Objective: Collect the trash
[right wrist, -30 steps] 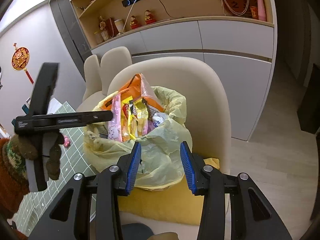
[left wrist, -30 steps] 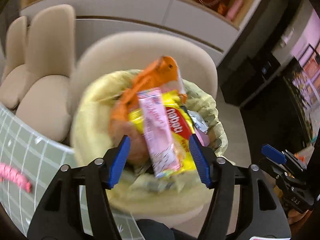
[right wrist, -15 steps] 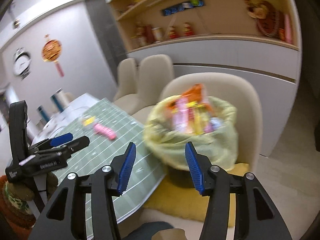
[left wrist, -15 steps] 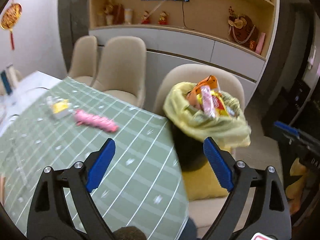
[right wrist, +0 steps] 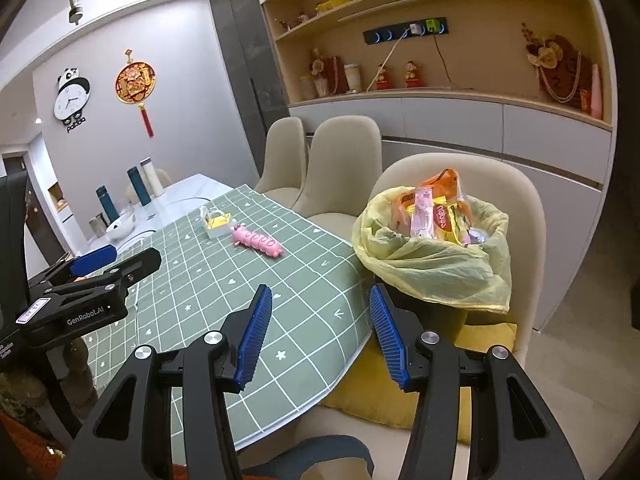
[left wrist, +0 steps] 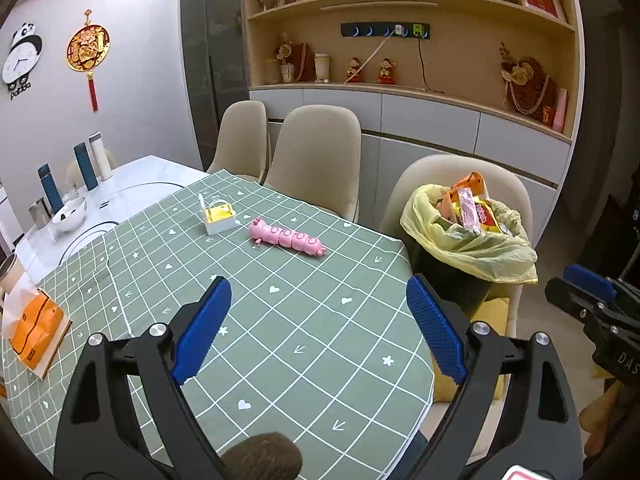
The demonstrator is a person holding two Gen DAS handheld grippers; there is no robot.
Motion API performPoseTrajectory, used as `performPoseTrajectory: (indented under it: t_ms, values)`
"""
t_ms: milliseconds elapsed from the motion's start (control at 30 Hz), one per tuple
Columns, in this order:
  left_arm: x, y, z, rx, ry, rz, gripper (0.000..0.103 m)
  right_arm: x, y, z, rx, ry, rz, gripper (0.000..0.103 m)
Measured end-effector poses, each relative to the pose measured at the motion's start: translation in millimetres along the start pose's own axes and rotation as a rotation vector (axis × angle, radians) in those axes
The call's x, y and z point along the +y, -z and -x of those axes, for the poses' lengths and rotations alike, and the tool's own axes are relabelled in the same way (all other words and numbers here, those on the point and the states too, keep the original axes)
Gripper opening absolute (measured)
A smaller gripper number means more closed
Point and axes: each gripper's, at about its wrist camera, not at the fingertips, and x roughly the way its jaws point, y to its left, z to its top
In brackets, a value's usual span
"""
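In the left wrist view, the left gripper [left wrist: 318,326] is seen with its blue fingers [left wrist: 200,326] spread wide and nothing held between them, above the green checked cloth of the table [left wrist: 280,320]. At about 12 o'clock from the gripper, a pink caterpillar-shaped toy [left wrist: 286,238] is laid on the cloth, and just beside it, at its 10 o'clock, a small white box with a yellow inside [left wrist: 219,216] is set. An orange packet [left wrist: 34,330] is laid at the table's edge at 9 o'clock. At 2 o'clock, a black bin lined with a yellow bag [left wrist: 466,240] is placed on a cream chair [left wrist: 440,172], off the table's edge, and it is filled with wrappers [left wrist: 470,210] that are piled above its rim. The right gripper [left wrist: 592,300] is partly seen at 3 o'clock. In the right wrist view, the right gripper [right wrist: 318,328] is shown with its fingers [right wrist: 254,336] parted and nothing pinched, over the table's [right wrist: 224,280] near edge. The bin [right wrist: 436,264] is found at 1 o'clock, near the fingertips but apart from them, with pink, yellow and orange wrappers [right wrist: 434,212] heaped inside. The pink toy [right wrist: 258,242] and the white box [right wrist: 216,224] are seen at 11 o'clock, well apart from the gripper. The left gripper [right wrist: 94,268] is seen at 9 o'clock, over the cloth.
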Motion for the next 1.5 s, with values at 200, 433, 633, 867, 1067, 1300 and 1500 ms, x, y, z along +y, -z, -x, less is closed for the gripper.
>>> performPoseTrajectory:
  t_ms: [200, 433, 633, 867, 1067, 1300, 1500]
  values:
    - [2, 3, -5, 0.024, 0.016, 0.006, 0.085, 1, 0, 1, -0.002, 0.033, 0.001, 0.049]
    - [-2, 4, -2, 0.016, 0.026, -0.002, 0.085, 7, 1, 2, -0.005, 0.052, 0.032, 0.049]
    - [-6, 4, 0, 0.009, 0.043, -0.022, 0.085, 9, 2, 1, -0.001, 0.055, 0.044, 0.049]
    - [-7, 5, 1, 0.008, 0.041, -0.023, 0.085, 8, 0, 2, -0.002, 0.054, 0.041, 0.049]
    - [-7, 4, 0, 0.012, 0.043, -0.025, 0.085, 7, 0, 2, -0.001, 0.052, 0.041, 0.048]
    - [-8, 4, 1, 0.014, 0.041, -0.024, 0.085, 7, 0, 1, 0.002, 0.052, 0.041, 0.049]
    - [-5, 5, -2, 0.018, 0.045, -0.026, 0.085, 8, 1, 1, 0.005, 0.053, 0.039, 0.049]
